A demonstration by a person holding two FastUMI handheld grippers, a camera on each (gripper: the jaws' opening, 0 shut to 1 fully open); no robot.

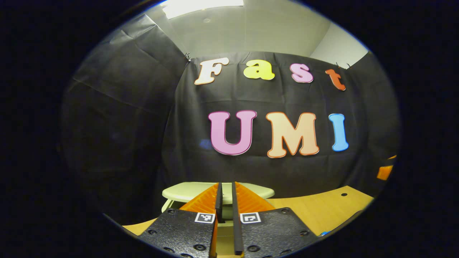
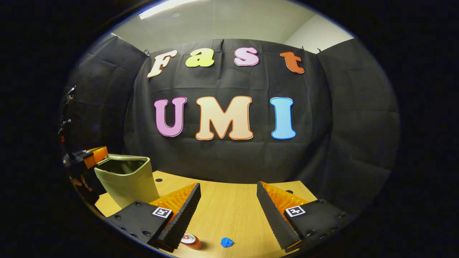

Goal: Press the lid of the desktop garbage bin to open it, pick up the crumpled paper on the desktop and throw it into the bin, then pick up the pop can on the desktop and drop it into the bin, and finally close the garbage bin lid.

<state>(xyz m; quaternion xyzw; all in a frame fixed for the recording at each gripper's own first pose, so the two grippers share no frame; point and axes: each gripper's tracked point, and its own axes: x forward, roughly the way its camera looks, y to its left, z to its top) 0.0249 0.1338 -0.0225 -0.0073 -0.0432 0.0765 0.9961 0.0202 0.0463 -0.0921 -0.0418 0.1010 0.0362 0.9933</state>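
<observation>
The pale green bin (image 2: pixel 123 181) stands at the table's left in the right gripper view, its top showing a dark hollow. In the left gripper view its flat lid (image 1: pixel 186 190) lies just beyond and below my left gripper (image 1: pixel 226 184), whose fingers stand almost together with only a thin gap and nothing held. My right gripper (image 2: pixel 228 186) is wide open above the table. Below it, near the front edge, lie a small blue crumpled paper (image 2: pixel 226 242) and a pop can (image 2: pixel 192 240) on its side, partly hidden by one finger.
The wooden table (image 2: pixel 229 208) runs back to the black cloth wall. Part of the left gripper's body (image 2: pixel 86 156) shows behind the bin's left side. Small round holes mark the tabletop (image 1: pixel 343 194).
</observation>
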